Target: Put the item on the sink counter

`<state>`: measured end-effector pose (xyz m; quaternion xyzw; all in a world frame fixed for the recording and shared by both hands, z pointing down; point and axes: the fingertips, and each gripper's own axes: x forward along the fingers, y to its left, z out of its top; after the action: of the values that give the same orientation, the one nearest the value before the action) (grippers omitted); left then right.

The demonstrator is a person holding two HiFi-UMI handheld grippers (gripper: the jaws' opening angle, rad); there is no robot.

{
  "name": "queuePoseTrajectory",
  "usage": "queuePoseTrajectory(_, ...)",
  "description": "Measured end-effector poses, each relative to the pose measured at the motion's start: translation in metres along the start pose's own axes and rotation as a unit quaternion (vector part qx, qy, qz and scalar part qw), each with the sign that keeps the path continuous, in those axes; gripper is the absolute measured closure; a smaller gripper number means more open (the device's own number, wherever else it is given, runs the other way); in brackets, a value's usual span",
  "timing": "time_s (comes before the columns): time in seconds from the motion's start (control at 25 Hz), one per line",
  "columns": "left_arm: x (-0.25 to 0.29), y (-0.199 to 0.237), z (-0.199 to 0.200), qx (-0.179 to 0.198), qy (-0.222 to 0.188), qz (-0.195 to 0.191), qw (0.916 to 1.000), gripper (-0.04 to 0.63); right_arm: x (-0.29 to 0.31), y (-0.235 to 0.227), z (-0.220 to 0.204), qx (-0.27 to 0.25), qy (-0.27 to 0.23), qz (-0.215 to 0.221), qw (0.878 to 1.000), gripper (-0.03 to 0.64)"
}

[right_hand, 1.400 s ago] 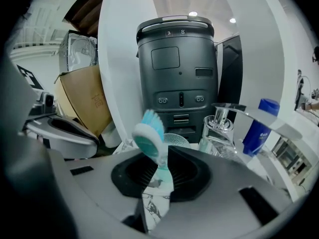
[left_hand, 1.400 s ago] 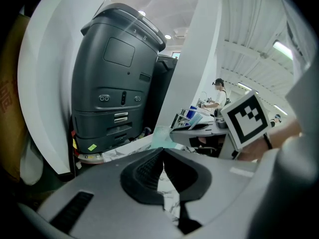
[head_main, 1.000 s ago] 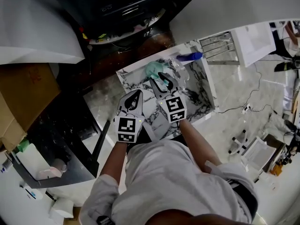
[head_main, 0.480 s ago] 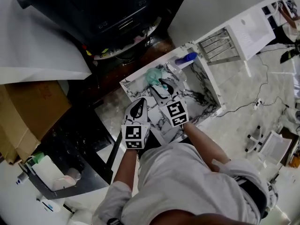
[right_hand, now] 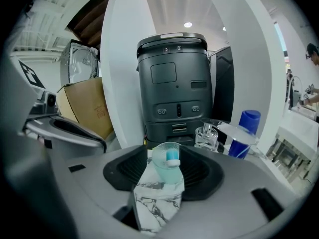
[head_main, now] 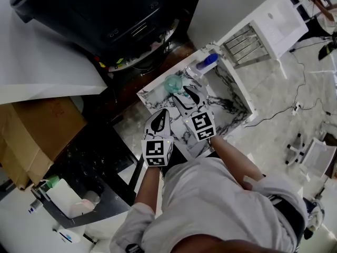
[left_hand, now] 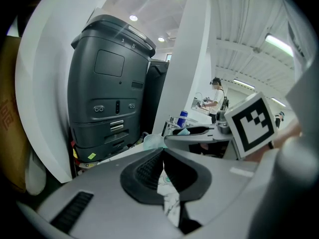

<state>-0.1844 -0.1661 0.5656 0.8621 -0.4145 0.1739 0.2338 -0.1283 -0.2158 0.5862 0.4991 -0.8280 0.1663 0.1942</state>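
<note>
Marble sink counter (head_main: pixel 231 107): left gripper (head_main: pixel 161 113) over its near edge, jaws together, empty. Teal bottle (head_main: pixel 172 82) stands on its far part, between right gripper (head_main: pixel 186 91) jaws, which are opening, pads off it. Blue bottle (head_main: pixel 208 61) at far edge.

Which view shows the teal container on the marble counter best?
Right gripper view: the teal container is close, centred and unobstructed. Head view shows the teal container small, from above. Left gripper view catches only a sliver of its rim.
</note>
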Motion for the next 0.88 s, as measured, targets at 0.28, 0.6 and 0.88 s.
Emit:
queuePoseTrajectory(0.28,0.0,-0.011,0.005,0.005,-0.008,-0.009,0.9999,0.584,-0.012,-0.004,-0.001,0.008,-0.003,-0.006,1.0,0.436)
queuePoseTrajectory(0.6,-0.002,-0.026,0.01,0.02,-0.011,-0.01,0.9997,0.584,-0.037,-0.012,0.001,0.028,-0.02,-0.01,0.999,0.436)
queuePoseTrajectory(0.88,0.003,-0.052,0.011,0.028,-0.009,-0.007,0.9995,0.584,-0.066,-0.026,0.0,0.051,-0.046,0.002,0.998,0.433)
